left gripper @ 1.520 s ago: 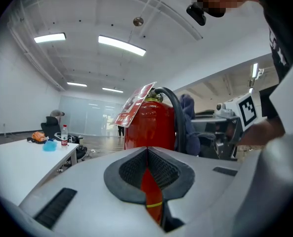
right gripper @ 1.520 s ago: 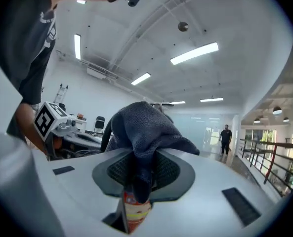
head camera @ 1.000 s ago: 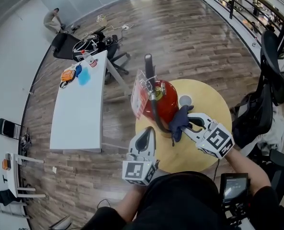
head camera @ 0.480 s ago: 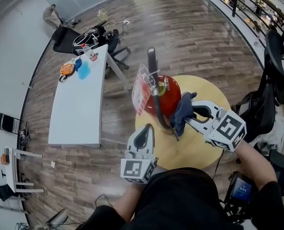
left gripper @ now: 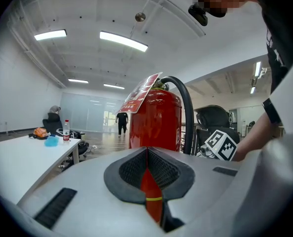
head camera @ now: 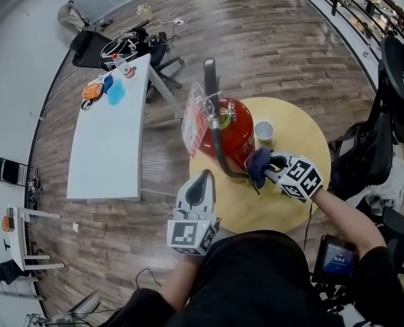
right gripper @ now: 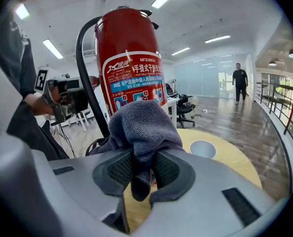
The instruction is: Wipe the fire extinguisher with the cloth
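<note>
Round wooden table (head camera: 283, 206): all task items carried on it.
Fire extinguisher (head camera: 234, 136): red, stood upright near table's far left edge, black hose (head camera: 219, 152) hung down front.
Left gripper (head camera: 205, 177): held over table's near left edge, jaws clenched together, nothing grasped, pointed at extinguisher.
Right gripper (head camera: 268, 170): jaws clamped on cloth (head camera: 259, 162), bunched grey-blue, held at extinguisher's lower right side.
1 cup (head camera: 263, 131): set beyond cloth, toward table's far edge.
</note>
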Tool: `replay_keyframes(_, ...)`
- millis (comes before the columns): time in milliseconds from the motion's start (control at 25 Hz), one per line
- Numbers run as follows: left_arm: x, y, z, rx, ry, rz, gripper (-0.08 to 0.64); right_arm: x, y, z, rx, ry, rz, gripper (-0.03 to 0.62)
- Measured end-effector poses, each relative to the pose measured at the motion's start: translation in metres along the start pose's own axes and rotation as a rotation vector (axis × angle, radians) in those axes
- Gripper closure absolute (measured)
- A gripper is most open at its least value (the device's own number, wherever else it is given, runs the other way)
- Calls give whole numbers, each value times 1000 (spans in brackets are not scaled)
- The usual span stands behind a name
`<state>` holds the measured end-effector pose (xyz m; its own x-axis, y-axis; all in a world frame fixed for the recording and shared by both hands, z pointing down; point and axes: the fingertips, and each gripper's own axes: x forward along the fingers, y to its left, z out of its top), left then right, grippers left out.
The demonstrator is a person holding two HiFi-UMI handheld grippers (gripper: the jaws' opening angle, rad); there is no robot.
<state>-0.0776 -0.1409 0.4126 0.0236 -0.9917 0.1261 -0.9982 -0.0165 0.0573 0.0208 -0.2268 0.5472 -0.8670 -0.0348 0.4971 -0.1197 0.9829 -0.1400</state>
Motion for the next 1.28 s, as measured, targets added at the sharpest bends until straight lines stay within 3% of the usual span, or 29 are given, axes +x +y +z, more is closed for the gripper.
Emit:
replay_keyframes(160, 1, 3, 0, -8, -4, 7, 537, -14, 7, 34, -208, 56, -54, 505)
replay_keyframes(400, 3, 3, 3, -23, -19, 0, 537, -88, 18, 163, -358, -129, -134, 505)
replay_keyframes(520, 4, -1, 1, -27, -13, -11, 537, -110, 17, 198, -441, -148, -188, 506)
replay_keyframes(680, 1, 3, -3, -26, -8, -7, 537, -82, -6, 167, -398, -33, -188, 506)
replay_keyframes(800, 0, 5, -5, -29, 0, -4, 537, -37, -18, 89, -366, 142, -164, 508)
replay_keyframes(920, -1, 7, -4, -35, 0, 2, 537, 2, -4, 2, -357, 325, -66, 509)
replay_keyframes(1000, -2, 9, -3, -33, 0, 4, 537, 18, 9, -34, -353, 391, -29, 509)
replay_keyframes(1120, -4, 12, -1, -31, -4, 6, 537, 17, 8, -31, -300, 382, -47, 509)
replay_keyframes(1280, -5, 13, 1, -35, -11, 2, 537, -14, -11, 35, -358, 264, -131, 509)
